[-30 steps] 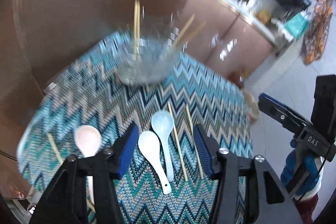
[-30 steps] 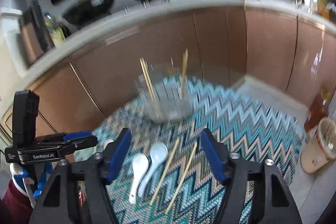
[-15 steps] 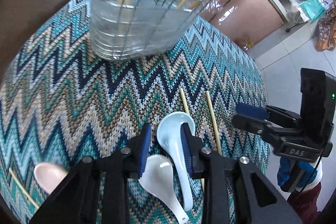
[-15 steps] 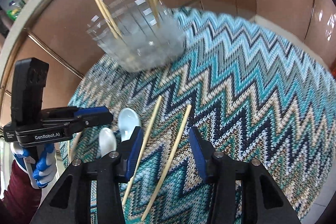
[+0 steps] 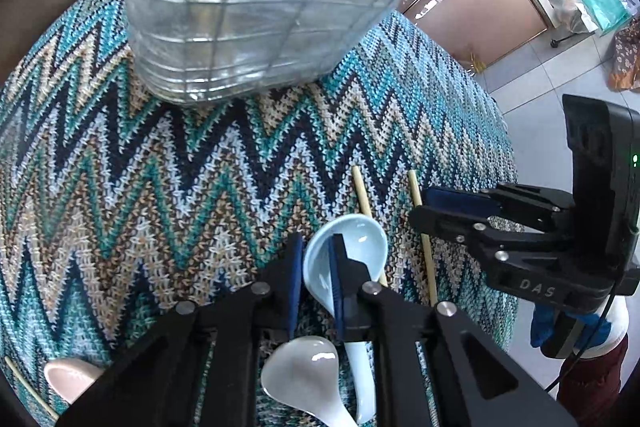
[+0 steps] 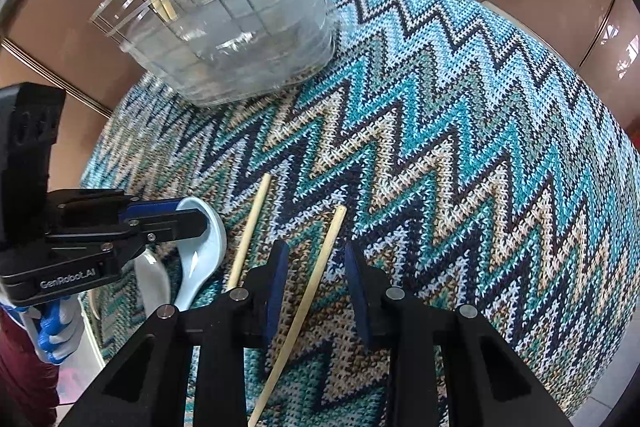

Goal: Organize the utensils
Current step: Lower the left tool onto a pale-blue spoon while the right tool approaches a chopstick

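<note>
A light blue spoon [image 5: 360, 243] lies on the zigzag cloth [image 5: 160, 167]. My left gripper [image 5: 316, 263] is closing and its pads clamp the left rim of the spoon's bowl, one pad inside it; the right wrist view shows the left gripper [image 6: 172, 215] over the light blue spoon [image 6: 204, 251]. My right gripper [image 6: 315, 263] points steeply down, its jaws closing astride a chopstick [image 6: 324, 259], with gaps on both sides. A second chopstick [image 6: 252, 227] lies just left. A white spoon [image 5: 304, 375] and a pink spoon [image 5: 68, 375] lie nearby.
A clear gridded holder [image 5: 248, 27] with several chopsticks standing in it sits at the far side of the round table. Another loose chopstick [image 5: 28, 387] lies at the near left. Brown cabinets stand behind, tiled floor to the right. A blue-gloved hand [image 5: 560, 327] holds the right gripper.
Both grippers came down close to the cloth and their jaws narrowed. The left one went from wide over the spoons to gripping the blue spoon's rim; the right one now straddles one chopstick.
</note>
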